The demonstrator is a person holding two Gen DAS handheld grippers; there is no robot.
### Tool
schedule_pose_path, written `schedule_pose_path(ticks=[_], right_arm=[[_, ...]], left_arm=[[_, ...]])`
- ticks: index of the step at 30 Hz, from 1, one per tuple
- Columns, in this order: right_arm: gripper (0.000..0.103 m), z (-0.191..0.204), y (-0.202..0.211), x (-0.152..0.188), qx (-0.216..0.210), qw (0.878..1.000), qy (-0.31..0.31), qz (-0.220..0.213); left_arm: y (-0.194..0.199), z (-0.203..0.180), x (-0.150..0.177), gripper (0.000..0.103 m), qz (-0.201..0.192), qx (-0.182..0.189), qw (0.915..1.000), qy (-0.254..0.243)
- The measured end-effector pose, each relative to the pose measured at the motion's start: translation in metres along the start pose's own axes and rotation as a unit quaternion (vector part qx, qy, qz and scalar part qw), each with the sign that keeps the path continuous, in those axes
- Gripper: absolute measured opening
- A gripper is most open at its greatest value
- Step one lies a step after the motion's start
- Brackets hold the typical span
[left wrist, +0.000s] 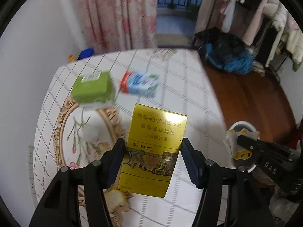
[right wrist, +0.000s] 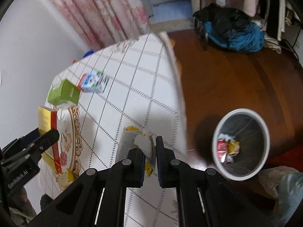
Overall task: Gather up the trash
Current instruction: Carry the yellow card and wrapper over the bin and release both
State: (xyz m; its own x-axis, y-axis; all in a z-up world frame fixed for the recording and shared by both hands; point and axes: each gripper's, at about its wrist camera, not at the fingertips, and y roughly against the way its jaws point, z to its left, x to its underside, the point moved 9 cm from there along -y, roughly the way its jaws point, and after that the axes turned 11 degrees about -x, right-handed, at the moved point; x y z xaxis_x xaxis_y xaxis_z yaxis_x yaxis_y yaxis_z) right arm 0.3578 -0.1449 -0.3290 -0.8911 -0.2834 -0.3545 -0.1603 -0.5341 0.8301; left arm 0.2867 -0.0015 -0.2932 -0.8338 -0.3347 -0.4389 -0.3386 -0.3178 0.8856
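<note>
Biggest thing here is the table (right wrist: 144, 79), covered in a white grid-pattern cloth with a gold scrollwork floral print near its wall-side edge. I'll place everything else off that table.

Off the table's right edge, down on the brown wood floor, sits a round white wastebasket (right wrist: 265, 130) lined with a dark bag. A few bits of trash are already inside, red and yellow wrappers at the bottom.

On the far part of the table, toward the pink floral curtain (left wrist: 117, 13), there's a green box (left wrist: 92, 88), and just beside it a red, white and blue carton (left wrist: 140, 84) lying on its side. Both are blurry, so I can't read any labels.

Held up over the near part of the table is a gold cigarette pack (left wrist: 153, 151) with Chinese print, lifted clear of the cloth. The left gripper (left wrist: 152, 159) has its two fingers pressed on either side of that pack, so it's clamped on it.

Over the table's near right edge, close to the wastebasket side, the right gripper (right wrist: 150, 149) is pinched down on a crumpled white and yellow wrapper (right wrist: 141, 143), with the paper sticking out ahead of the fingers. In the left wrist view the same wrapper sits right in front of the bin.
</note>
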Motion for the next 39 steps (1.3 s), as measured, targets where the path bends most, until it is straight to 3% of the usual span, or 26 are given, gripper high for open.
schedule_pose_path(ticks=[6,14,22,26,32,37,39], right_arm=[[0.010,-0.044,0.064,-0.013,0.016,0.999,-0.020,-0.042],[0.010,-0.155,0.115,-0.006,0.061,0.992,-0.088,-0.070],[0.010,-0.285,0.080,0.034,0.087,0.979,-0.183,-0.021],[0.010,-0.333,0.053,0.049,0.087,0.972,-0.218,0.007],[0.010,-0.379,0.024,0.065,0.083,0.965,-0.249,0.030],[0.011,-0.389,0.004,0.070,0.073,0.962,-0.259,0.043],[0.014,-0.388,-0.002,0.072,0.077,0.961,-0.261,0.053]], left_arm=[[0.038,-0.061,-0.023,0.057,-0.036,0.044,0.9981,-0.025],[0.046,-0.177,-0.028,0.057,-0.039,0.100,0.9907,-0.084],[-0.002,-0.295,-0.007,0.057,0.005,0.126,0.9821,-0.140],[-0.034,-0.335,0.008,0.057,0.039,0.129,0.9781,-0.159],[-0.068,-0.370,0.023,0.057,0.074,0.132,0.9730,-0.174],[-0.080,-0.378,0.030,0.058,0.095,0.135,0.9704,-0.176],[-0.082,-0.377,0.031,0.064,0.098,0.132,0.9703,-0.178]])
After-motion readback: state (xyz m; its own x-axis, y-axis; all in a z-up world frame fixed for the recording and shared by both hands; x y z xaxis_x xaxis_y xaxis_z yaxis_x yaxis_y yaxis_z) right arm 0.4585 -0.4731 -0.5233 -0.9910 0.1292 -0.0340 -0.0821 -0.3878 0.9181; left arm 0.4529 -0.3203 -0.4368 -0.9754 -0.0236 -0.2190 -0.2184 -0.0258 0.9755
